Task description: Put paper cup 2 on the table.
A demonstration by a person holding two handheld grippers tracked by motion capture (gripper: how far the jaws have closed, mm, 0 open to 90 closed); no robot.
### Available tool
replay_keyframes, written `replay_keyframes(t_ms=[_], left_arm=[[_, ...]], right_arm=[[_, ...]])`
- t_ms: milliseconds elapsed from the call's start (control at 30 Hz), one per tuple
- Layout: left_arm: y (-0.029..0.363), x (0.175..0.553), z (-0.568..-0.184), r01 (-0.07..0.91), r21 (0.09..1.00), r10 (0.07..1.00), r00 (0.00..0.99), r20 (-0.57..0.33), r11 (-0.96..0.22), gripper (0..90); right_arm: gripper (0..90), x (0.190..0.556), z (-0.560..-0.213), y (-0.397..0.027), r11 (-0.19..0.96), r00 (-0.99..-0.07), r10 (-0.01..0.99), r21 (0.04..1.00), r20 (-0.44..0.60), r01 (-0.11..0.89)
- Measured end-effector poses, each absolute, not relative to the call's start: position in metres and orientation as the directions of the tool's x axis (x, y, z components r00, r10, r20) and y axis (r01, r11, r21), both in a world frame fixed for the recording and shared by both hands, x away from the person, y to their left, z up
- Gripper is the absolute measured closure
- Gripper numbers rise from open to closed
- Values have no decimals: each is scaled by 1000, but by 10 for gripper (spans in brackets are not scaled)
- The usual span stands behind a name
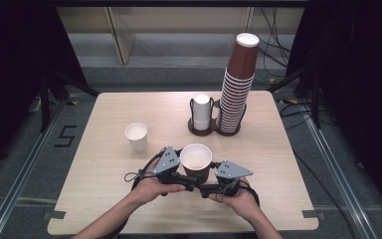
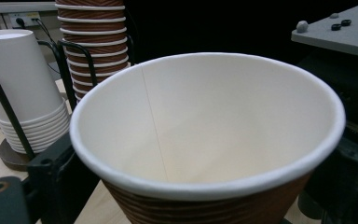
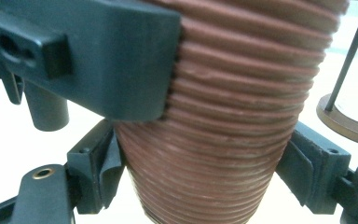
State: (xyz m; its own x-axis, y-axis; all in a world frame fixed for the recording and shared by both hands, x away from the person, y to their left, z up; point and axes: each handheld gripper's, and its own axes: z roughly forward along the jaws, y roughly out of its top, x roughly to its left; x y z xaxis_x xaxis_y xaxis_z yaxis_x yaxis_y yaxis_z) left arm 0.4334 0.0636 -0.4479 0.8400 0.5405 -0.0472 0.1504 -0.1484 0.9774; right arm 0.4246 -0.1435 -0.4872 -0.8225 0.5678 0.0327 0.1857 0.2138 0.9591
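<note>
brown ribbed paper cup [image 1: 196, 162] pinched low by right gripper [image 1: 214, 188] for steadiness; left gripper [image 1: 185, 180] clamped higher on same cup, probably to pull nested cups apart.

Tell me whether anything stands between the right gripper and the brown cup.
Nothing visible does: the right gripper has its pads against the brown cup, and the left gripper is at it too.

Brown cup [image 1: 196, 162] between left tool [image 1: 188, 180] and right tool [image 1: 205, 189]
</note>
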Motion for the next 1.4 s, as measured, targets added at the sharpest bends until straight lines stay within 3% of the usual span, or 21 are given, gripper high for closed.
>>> replay_keyframes(t_ms=[333,500,733,867,1200,1233,1400], left_arm=[[65,431,-450,136,979,525,850,-37,-151,120],[64,430,-451,137,981,532,846,-42,-139,129],[71,432,-446,120,984,559,828,-28,-129,132],[77,434,-443,108,985,579,815,-12,-132,133],[98,433,-438,88,988,625,781,12,-129,134],[100,433,-437,83,989,629,777,14,-124,134],[113,433,-434,81,988,657,753,24,-129,133]], right_arm=[[209,423,-488,-143,218,-828,558,953,56,212],[198,425,-486,-146,250,-831,556,949,21,191],[59,423,-488,-144,258,-824,561,928,81,267],[24,425,-488,-147,260,-818,571,930,70,261],[19,427,-486,-157,231,-799,596,935,81,267],[18,425,-485,-158,227,-787,606,922,118,313],[18,431,-487,-165,221,-778,622,935,84,278]])
